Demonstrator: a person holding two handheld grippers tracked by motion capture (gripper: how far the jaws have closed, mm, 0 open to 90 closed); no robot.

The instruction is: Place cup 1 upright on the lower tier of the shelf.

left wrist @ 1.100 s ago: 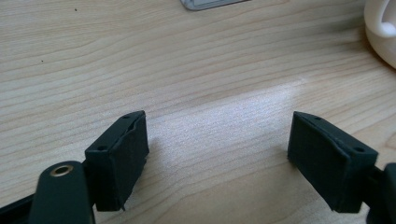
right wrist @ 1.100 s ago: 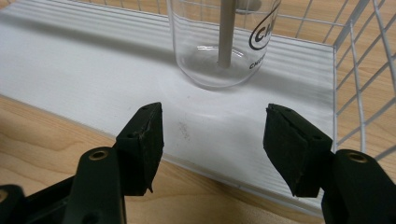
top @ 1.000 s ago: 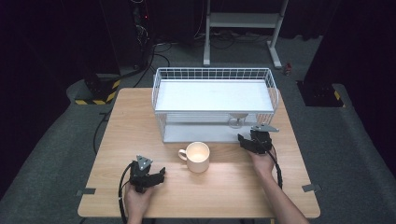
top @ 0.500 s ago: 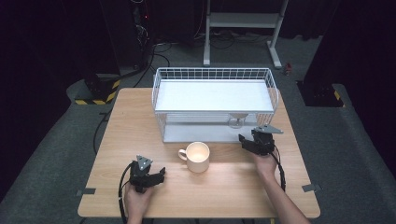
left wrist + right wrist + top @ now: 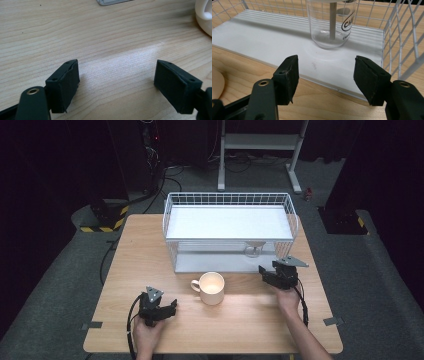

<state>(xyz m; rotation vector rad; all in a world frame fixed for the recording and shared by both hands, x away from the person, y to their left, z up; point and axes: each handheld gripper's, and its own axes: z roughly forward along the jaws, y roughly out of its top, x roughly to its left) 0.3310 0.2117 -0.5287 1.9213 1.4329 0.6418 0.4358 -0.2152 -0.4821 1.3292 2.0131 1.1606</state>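
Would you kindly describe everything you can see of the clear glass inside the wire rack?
The glass is a clear, round tumbler with black printed lettering on its side, only partly readable. It stands upright on the white lower shelf of the white wire rack, near the rack's right end as the high view shows it. It looks empty, and a pale post shows through it. Nothing grips it: the right gripper sits open just in front of it, jaws apart and clear of it.
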